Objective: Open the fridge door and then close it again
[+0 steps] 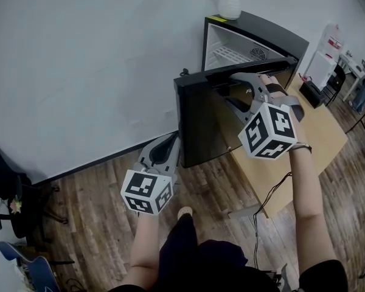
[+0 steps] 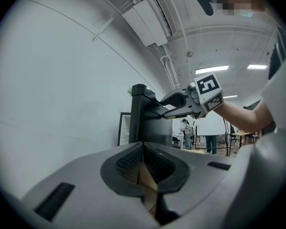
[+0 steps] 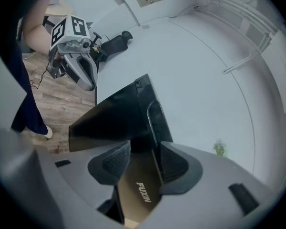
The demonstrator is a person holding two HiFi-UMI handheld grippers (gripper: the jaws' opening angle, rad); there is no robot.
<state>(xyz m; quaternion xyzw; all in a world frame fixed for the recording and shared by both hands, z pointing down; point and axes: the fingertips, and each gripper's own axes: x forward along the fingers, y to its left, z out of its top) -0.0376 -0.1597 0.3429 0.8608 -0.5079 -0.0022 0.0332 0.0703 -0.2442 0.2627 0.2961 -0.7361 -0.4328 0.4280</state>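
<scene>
One fridge [image 1: 255, 35], a small black box with a white lining, stands on one pale wooden table [image 1: 319, 132] against the white wall [image 1: 79, 53]. Its one door [image 1: 201, 126], a glossy black slab, is swung wide open toward the person. Of the inside, the head view shows one white wire shelf [image 1: 231, 55] in the upper part and a round vent in the back wall. One white vase [image 1: 229, 2], bulbous with a ribbed surface, sits on the fridge's top near its left corner. There are two grippers, both of grey plastic with dark ribbed pads, each carrying one cube of black-and-white square markers [image 1: 269, 131]. The right gripper [image 3: 143, 154] reaches over the door's top edge; its jaws stand part-way apart and grip that edge, one pad on each side of it, the shiny front face lying to the left of the pads in its own view. The left gripper [image 2: 143, 149] hangs lower, just beside the door's outer edge and apart from it, pointing up past it toward the wall; its jaws are pressed together with nothing between them. The floor [image 1: 91, 193] is of brown wood-grain planks. One black chair [image 1: 12, 187] stands at the left by the wall, and one thin black cable [image 1: 271, 190] hangs from the table's near side.
</scene>
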